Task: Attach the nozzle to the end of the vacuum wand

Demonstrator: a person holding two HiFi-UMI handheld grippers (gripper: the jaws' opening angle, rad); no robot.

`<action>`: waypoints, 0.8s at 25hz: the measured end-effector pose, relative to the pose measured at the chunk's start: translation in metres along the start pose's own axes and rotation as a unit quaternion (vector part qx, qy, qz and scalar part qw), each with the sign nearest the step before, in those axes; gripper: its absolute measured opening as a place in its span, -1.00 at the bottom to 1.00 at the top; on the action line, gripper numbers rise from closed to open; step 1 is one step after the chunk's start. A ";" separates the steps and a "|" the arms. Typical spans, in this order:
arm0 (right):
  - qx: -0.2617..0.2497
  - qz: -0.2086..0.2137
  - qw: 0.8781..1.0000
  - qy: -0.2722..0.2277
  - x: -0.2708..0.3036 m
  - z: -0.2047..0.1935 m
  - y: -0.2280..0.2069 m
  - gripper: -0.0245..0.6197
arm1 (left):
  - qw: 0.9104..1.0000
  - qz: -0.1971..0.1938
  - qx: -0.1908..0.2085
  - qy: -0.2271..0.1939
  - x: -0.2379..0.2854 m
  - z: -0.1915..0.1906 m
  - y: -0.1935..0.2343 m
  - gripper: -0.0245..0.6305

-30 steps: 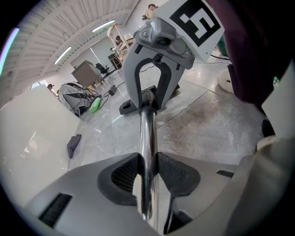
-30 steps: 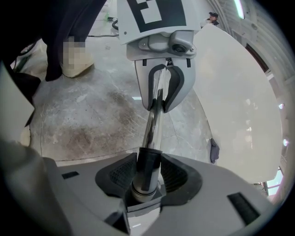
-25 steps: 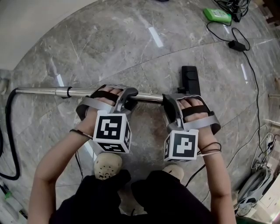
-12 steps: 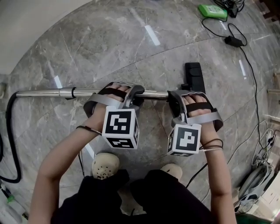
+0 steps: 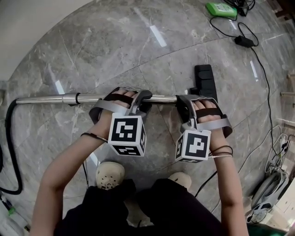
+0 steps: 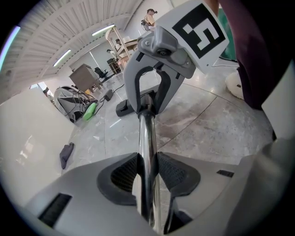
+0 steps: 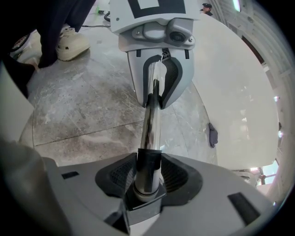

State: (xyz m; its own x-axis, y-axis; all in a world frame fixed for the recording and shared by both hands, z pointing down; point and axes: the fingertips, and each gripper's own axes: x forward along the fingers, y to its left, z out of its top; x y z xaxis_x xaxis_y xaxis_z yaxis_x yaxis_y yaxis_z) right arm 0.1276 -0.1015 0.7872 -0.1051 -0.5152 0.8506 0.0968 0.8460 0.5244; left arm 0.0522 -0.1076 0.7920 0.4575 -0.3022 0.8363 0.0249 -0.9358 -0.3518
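Note:
In the head view the chrome vacuum wand (image 5: 50, 98) lies level across the picture, just above the marble floor. My left gripper (image 5: 142, 98) is shut on its middle. My right gripper (image 5: 182, 102) is shut on its right end, where a dark collar (image 7: 148, 159) sits between the pads (image 7: 177, 175). The left gripper view has the tube (image 6: 146, 138) pinched between the pads (image 6: 123, 174). The black nozzle (image 5: 204, 82) lies on the floor just beyond the right gripper, apart from the wand; it also shows small as the nozzle (image 6: 125, 109) behind the right gripper.
A black hose (image 5: 9, 147) curves down from the wand's left end. A green object (image 5: 221, 9), a power adapter (image 5: 242, 40) and its cable (image 5: 262, 78) lie at the far right. The person's shoes (image 5: 109, 175) stand below the grippers. A grey cloth (image 6: 67, 154) lies by the wall.
Both hands have carried the wand a little away from the person, toward the nozzle. Both grips stay as they were.

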 end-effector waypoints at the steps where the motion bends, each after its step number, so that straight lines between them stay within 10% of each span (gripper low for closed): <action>1: 0.000 0.000 1.000 0.001 0.000 0.000 0.000 -0.41 | 1.000 0.002 0.001 0.000 0.000 0.000 0.000 -0.48; 11: 0.015 0.019 1.000 -0.007 0.004 0.000 0.001 -0.40 | 1.000 -0.008 -0.020 -0.019 0.003 0.002 -0.002 -0.48; 20: 0.038 0.028 0.999 -0.009 0.003 -0.006 0.002 -0.25 | 0.998 -0.033 -0.043 -0.036 -0.003 0.003 -0.007 -0.01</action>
State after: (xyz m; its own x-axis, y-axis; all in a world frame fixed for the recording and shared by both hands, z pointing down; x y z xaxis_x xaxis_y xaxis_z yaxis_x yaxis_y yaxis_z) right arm 0.1331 -0.1020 0.7915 -0.1191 -0.4648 0.8774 0.0271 0.8818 0.4708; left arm 0.0536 -0.0995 0.7907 0.5202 -0.2290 0.8228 -0.0182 -0.9661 -0.2574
